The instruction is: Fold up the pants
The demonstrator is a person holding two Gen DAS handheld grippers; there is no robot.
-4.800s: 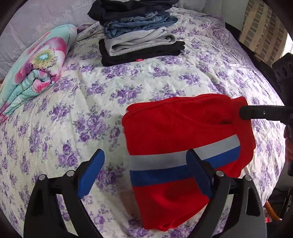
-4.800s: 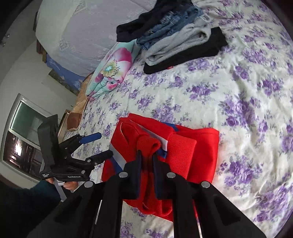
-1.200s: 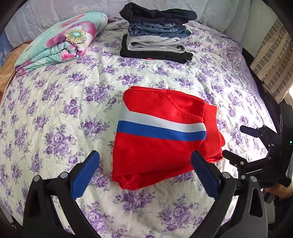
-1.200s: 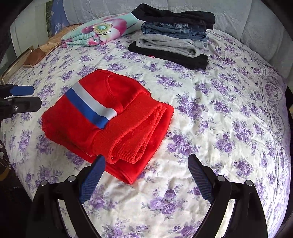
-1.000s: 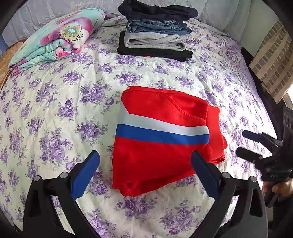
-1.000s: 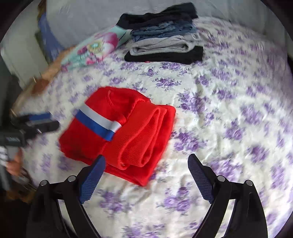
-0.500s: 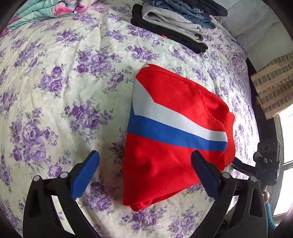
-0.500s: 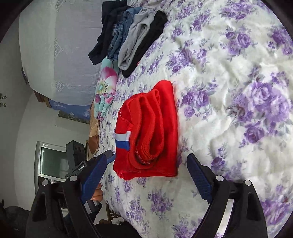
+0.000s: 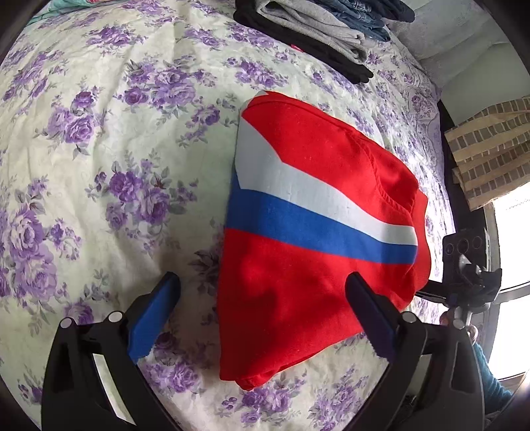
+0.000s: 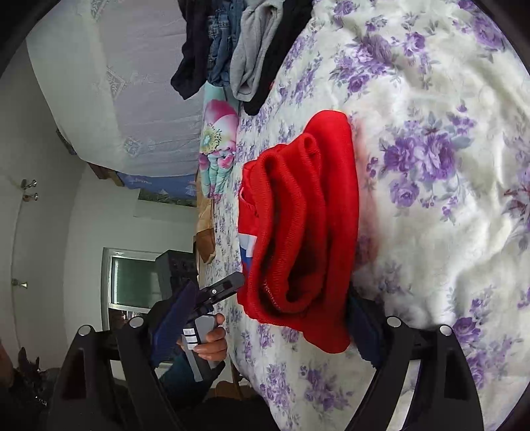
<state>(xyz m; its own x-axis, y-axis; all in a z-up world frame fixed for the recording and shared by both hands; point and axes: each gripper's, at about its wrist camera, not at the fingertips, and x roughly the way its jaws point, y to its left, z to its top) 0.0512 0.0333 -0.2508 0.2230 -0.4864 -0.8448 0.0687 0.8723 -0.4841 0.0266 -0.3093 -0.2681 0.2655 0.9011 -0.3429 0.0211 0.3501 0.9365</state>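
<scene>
The folded red pants (image 9: 308,252) with a white and blue stripe lie on the floral bedspread (image 9: 99,139). My left gripper (image 9: 265,315) is open, its jaws straddling the near edge of the pants from the left side. My right gripper (image 10: 265,328) is open and turned on its side, its jaws around the thick folded end of the pants (image 10: 304,225). The right gripper also shows at the pants' right edge in the left wrist view (image 9: 470,281). The left gripper shows at the pants' far side in the right wrist view (image 10: 212,295).
A stack of folded dark, denim and grey clothes (image 9: 324,30) lies at the far end of the bed, also in the right wrist view (image 10: 238,53). A floral quilt (image 10: 217,146) lies beside it. A window (image 10: 132,278) and wall are beyond the bed's edge.
Both grippers have moved in close to the folded pants from opposite sides. The right gripper has rolled onto its side. The pants lie as before.
</scene>
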